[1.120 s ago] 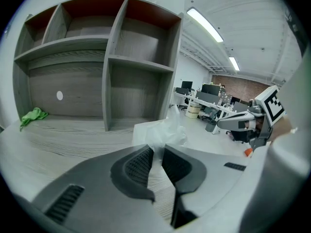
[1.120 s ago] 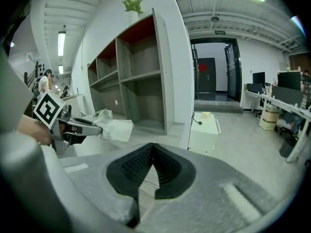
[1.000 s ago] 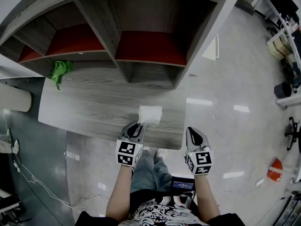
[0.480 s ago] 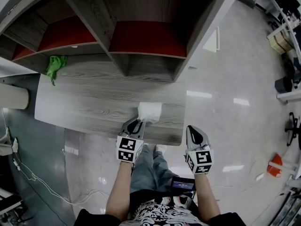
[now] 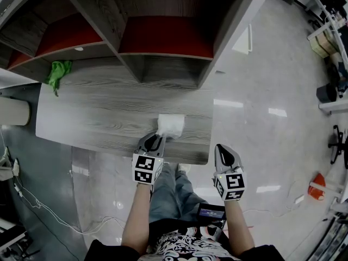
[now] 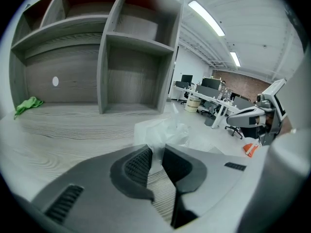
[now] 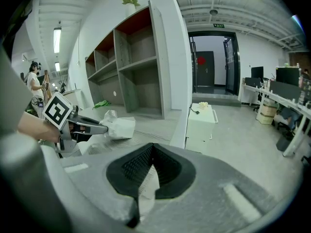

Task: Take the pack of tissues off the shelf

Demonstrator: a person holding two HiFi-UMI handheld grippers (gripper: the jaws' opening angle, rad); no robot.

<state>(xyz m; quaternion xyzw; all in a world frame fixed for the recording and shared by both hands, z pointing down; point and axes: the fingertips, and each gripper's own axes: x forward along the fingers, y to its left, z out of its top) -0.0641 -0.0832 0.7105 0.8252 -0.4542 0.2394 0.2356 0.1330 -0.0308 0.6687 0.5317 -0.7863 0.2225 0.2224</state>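
Pack of tissues [image 5: 170, 125]: judged light, soft, slippery-wrapped; lying on surface [image 5: 98, 118]. Best taken by the wrapper's near edge, already pinched in left tool [image 5: 154, 144]. Right tool [image 5: 224, 154] closed, empty.

free: bare desktop [image 5: 98, 116], left and centre | free: floor [image 5: 255, 129], right | blocked: shelf [image 5: 132, 72] uprights across top; green cloth [image 5: 56, 73] upper left; pack of tissues [image 5: 171, 125] centre

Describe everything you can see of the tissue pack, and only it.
The tissue pack is a white soft block in clear crinkled plastic wrap. It lies on the grey wood-grain table near the front edge, outside the shelf compartments. The left gripper pinches loose wrap at its near end; the jaws have just opened slightly.
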